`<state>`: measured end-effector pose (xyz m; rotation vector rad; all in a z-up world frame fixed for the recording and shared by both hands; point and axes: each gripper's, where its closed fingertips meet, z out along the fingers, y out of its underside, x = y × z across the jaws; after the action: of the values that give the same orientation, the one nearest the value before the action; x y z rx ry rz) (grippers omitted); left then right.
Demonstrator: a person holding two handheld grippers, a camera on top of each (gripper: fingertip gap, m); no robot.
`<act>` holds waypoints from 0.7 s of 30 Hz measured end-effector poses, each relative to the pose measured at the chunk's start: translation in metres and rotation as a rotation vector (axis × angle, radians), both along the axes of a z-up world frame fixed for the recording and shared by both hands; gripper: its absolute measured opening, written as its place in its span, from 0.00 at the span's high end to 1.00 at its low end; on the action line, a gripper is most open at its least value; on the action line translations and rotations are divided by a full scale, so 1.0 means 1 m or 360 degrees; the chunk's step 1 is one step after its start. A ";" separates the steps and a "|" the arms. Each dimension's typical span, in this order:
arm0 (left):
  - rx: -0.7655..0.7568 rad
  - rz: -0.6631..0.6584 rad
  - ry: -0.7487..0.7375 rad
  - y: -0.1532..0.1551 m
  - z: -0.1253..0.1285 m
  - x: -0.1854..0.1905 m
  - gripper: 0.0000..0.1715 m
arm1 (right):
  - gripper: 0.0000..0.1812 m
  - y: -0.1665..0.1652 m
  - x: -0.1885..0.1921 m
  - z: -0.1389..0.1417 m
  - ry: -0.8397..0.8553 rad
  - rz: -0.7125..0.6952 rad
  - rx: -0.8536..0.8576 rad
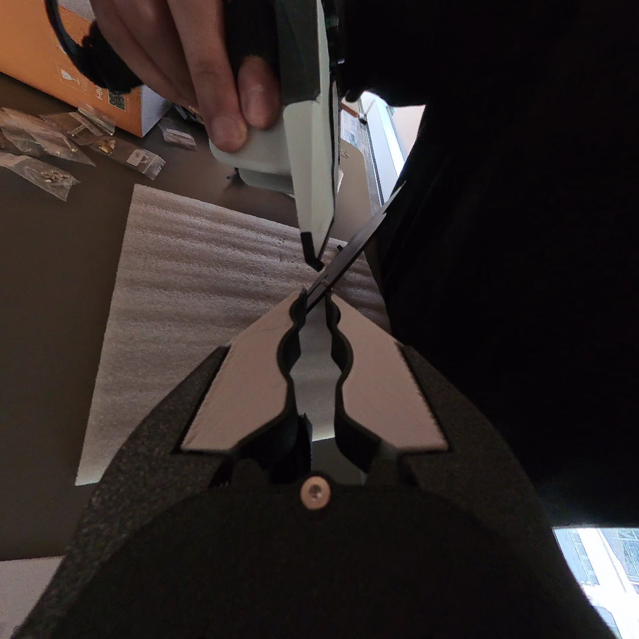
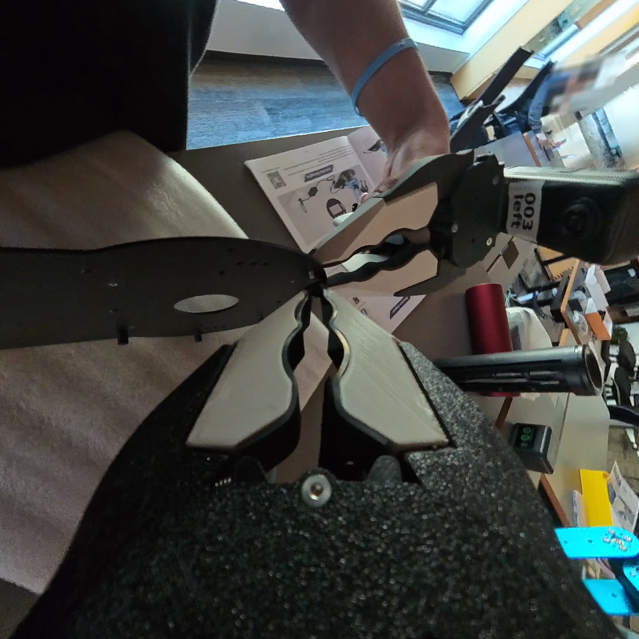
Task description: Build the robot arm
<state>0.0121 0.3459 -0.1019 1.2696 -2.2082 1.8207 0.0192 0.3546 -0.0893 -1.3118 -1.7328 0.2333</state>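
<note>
A thin black plate (image 2: 138, 287) with an oval hole and several small holes hangs above a white foam sheet (image 1: 190, 294). In the left wrist view the plate (image 1: 356, 242) shows edge-on as a slanted dark strip. My left gripper (image 1: 315, 300) is nearly closed, pinching the plate's narrow end. It enters the right wrist view from the right (image 2: 320, 268). My right gripper (image 2: 316, 294) is closed on the same end from below. In the left wrist view it comes down from above (image 1: 316, 262), held by a hand (image 1: 207, 86). The two grippers' tips almost touch.
The foam sheet lies on a dark table (image 1: 52, 276). An orange box (image 1: 31, 45) and bags of small parts (image 1: 41, 145) are far left. An open booklet (image 2: 311, 179), red cylinder (image 2: 487, 318), black tube (image 2: 518, 373) and blue brackets (image 2: 594, 546) are right. A person's dark clothing (image 1: 518, 242) is close. The tips of both grippers are at nearly the same place.
</note>
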 end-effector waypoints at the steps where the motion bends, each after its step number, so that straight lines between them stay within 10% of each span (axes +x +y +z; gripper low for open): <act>1: 0.0000 0.0001 0.0001 0.000 0.000 0.000 0.95 | 0.97 -0.001 -0.001 0.000 -0.0014 0.0029 0.0004; 21: -0.0018 -0.0008 0.0012 0.001 0.000 0.003 0.95 | 0.97 0.000 -0.004 -0.005 -0.0292 0.0238 0.0274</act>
<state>0.0149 0.3466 -0.1018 1.2655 -2.1919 1.8211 0.0155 0.3547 -0.0942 -1.1080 -1.9624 0.0472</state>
